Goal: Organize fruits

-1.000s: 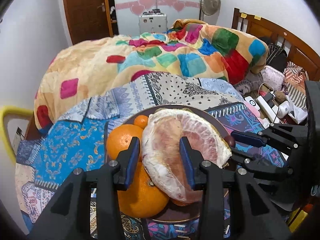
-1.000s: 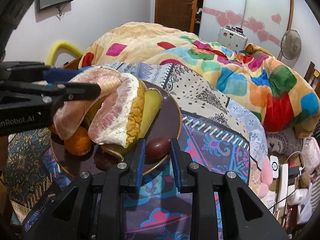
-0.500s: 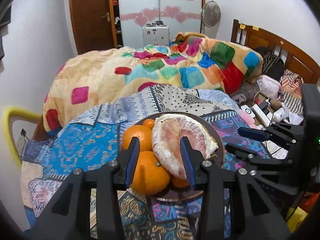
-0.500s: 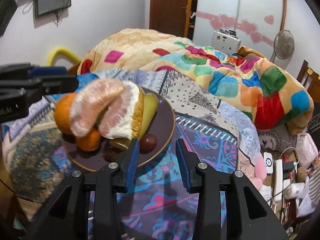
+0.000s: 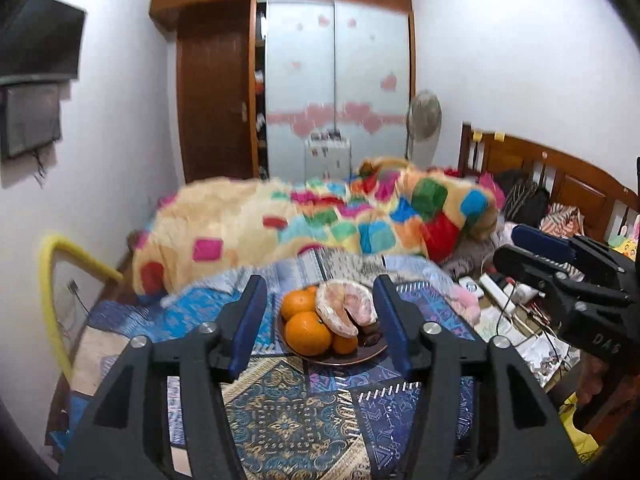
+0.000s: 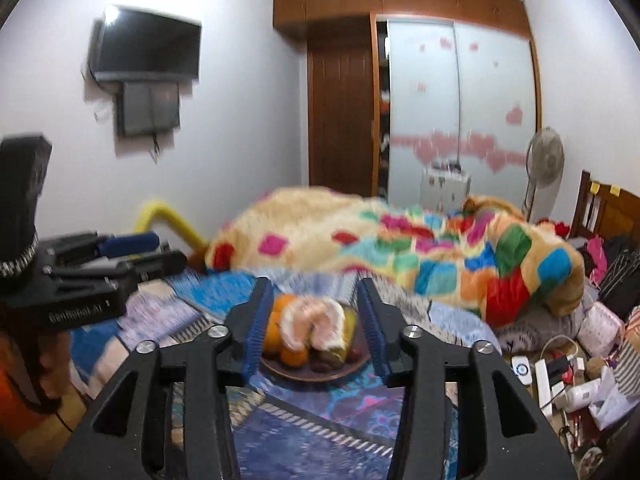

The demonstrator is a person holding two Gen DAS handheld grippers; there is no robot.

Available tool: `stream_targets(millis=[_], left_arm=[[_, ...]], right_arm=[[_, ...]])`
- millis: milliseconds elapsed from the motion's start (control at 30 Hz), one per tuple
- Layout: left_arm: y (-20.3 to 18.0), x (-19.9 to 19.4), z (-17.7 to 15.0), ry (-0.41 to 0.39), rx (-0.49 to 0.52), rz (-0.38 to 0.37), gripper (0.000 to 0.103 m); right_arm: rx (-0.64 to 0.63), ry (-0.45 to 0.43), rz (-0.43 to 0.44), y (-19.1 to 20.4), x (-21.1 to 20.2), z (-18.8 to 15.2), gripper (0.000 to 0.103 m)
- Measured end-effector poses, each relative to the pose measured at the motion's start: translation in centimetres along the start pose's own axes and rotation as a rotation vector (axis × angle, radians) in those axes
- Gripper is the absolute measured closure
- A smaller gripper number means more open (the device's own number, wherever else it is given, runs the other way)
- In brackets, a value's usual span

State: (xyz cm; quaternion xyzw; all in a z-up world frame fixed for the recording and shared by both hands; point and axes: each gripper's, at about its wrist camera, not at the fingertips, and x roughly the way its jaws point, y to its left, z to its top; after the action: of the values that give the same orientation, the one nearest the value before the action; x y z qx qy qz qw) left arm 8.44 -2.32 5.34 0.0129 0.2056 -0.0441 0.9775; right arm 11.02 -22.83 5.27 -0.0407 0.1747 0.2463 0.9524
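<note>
From the left wrist view, my left claw (image 5: 320, 320) is released, its blue pads standing apart with nothing between them; the jaws have just been opening, and the fruit I see in the gap lies well beyond them. The brown plate (image 5: 316, 358) sits on the patterned bedspread (image 5: 288, 412) at the foot of the bed, in front of the colourful quilt (image 5: 320, 220). On it I count two large oranges (image 5: 307, 332), at least two smaller ones, partly hidden, one peeled pomelo (image 5: 346, 306) curved over the pile, and something dark at the right edge that I cannot name from here. My right claw (image 5: 520, 252) pokes in from the right, side-on; its jaws look parted.

From the right wrist view, the right claw (image 6: 314, 320) is likewise released and empty, its jaws having just been opening, with the plate (image 6: 316, 376) framed far past the pads. This picture is blurred, but I make out the pomelo (image 6: 314, 326), oranges (image 6: 276, 322) on its left, a yellow-green piece behind, and two dark round fruits at the front. The left claw (image 6: 132, 250) shows at the left edge.

I judge the sorting essentially done: all visible fruit is gathered on the plate, none loose on the bed, both claws clear.
</note>
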Motion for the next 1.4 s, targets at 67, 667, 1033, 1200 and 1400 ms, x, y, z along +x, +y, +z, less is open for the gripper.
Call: stream_targets(millis=[67, 667, 1033, 1200, 1400], left_arm=[[-0.3, -2.3, -0.3, -0.049, 0.004, 0.003, 0.041], [-0.5, -10.2, -3.7, -0.208, -0.01, 0.049, 0.002], [-0.3, -10.6, -4.2, -0.225, -0.02, 0.058, 0.001], [-0.6, -10.6, -4.2, -0.228, -0.017, 0.06, 0.0], [-0.4, -10.5, -4.2, -0.223, -0.025, 0.059, 0.0]], right_arm=[[0.007, -0.05, -0.001, 0.9, -1.8, 0.1, 0.056], [-0.003, -0.267, -0.145, 5.0, -7.9, -1.4, 0.0], [0.005, -0.275, -0.141, 5.2, -8.5, -2.1, 0.0], [0.007, -0.275, -0.135, 5.3, -8.4, -2.1, 0.0], [0.009, -0.275, -0.133, 5.4, -8.4, -2.1, 0.0]])
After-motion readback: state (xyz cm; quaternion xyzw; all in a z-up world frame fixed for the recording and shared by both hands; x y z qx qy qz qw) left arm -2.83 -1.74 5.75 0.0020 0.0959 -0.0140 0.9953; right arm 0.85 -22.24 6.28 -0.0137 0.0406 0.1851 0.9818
